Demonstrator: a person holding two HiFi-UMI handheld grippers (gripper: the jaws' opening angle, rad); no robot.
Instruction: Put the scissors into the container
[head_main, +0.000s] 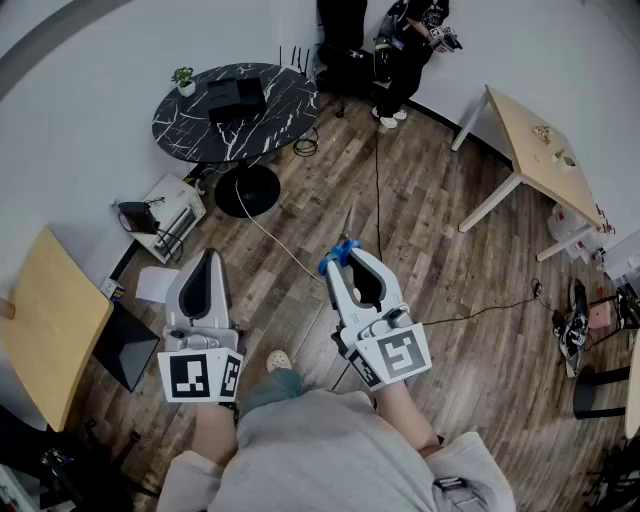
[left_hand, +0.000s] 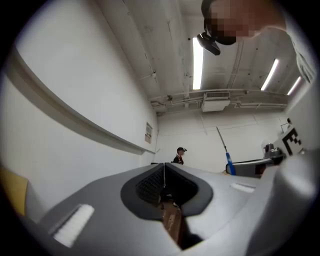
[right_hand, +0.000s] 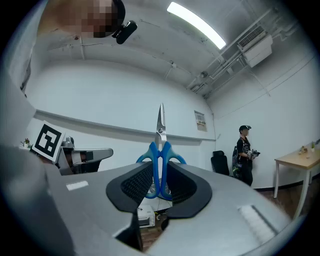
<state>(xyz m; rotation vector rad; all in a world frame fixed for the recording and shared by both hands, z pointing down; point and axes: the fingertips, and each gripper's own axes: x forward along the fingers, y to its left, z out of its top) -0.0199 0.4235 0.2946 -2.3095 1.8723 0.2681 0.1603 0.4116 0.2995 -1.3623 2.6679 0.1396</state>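
Two in play: right tongs (right_hand: 161, 172) clamp the blue scissors (right_hand: 160, 132) by the handles, left tongs (left_hand: 164, 172) pressed together, empty.

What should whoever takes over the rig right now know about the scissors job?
Right gripper: shut on the blue-handled steel scissors, gripped at the handles, blades sticking out past the jaw tips.
Left gripper: shut, nothing in it.
Container: none I can identify in any view. The round black marble-top table ahead carries a black box, not confirmed as the target.
Done: scissors are in hand.
Left: locate the container, carry the scissors over, release them inside.
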